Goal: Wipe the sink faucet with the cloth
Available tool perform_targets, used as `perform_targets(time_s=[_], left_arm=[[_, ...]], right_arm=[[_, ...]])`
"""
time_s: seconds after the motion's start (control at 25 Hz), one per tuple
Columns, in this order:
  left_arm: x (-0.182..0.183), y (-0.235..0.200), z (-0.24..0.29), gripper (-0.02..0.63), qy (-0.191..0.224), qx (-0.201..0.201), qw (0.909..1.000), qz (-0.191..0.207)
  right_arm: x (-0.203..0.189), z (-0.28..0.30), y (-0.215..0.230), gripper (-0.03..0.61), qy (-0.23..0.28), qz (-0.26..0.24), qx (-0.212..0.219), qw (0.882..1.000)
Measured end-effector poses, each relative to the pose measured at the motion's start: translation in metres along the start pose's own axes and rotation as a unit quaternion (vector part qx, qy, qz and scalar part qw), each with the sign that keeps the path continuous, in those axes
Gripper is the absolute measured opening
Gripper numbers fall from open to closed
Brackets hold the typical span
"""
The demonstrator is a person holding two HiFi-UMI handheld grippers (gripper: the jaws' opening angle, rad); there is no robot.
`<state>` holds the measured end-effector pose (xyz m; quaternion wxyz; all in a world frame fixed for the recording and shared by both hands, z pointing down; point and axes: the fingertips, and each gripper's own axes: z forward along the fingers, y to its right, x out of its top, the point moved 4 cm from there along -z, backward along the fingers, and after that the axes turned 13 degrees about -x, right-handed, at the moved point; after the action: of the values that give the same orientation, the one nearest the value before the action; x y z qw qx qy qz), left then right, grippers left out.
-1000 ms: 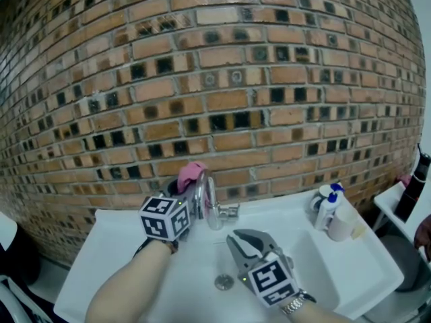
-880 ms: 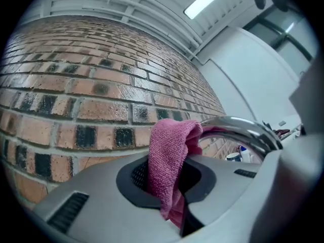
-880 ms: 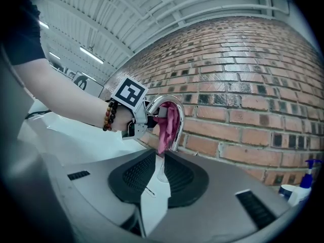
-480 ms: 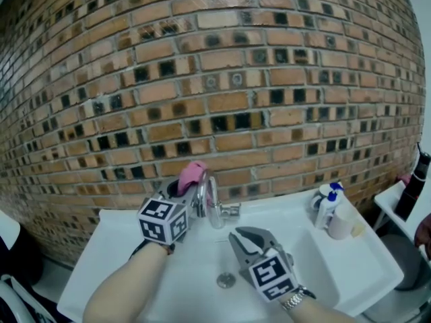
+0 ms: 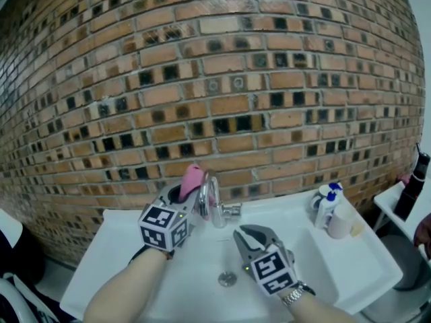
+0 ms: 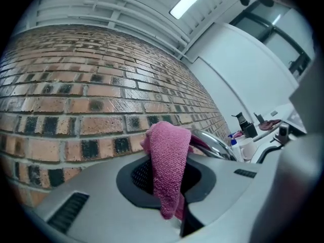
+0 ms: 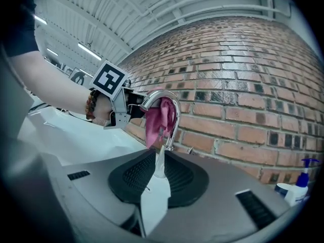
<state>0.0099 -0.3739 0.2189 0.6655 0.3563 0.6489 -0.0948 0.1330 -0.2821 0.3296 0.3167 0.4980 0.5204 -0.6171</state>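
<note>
The left gripper (image 5: 190, 194), the nearer one, is clamping the pink terry cloth (image 5: 192, 176) against the left flank of the arched chrome faucet spout (image 5: 210, 195), while the right gripper (image 5: 250, 238), seemingly closed on nothing, is hovering lower over the white sink (image 5: 337, 268).

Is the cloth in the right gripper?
No, the pink cloth is pinched in the left gripper at the faucet, and the right gripper has nothing between its jaws.

White sink (image 5: 353, 264) with faucet (image 5: 215, 206), bottles (image 5: 326, 208), cup (image 5: 342, 223)
</note>
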Motion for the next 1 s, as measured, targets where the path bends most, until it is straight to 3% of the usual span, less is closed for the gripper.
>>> perform_targets(time_s=[1.0], left_arm=[[0.007, 0.035, -0.038, 0.054, -0.006, -0.007, 0.9999, 0.006]], right_arm=[[-0.008, -0.004, 0.024, 0.051, -0.010, -0.001, -0.058, 0.998]])
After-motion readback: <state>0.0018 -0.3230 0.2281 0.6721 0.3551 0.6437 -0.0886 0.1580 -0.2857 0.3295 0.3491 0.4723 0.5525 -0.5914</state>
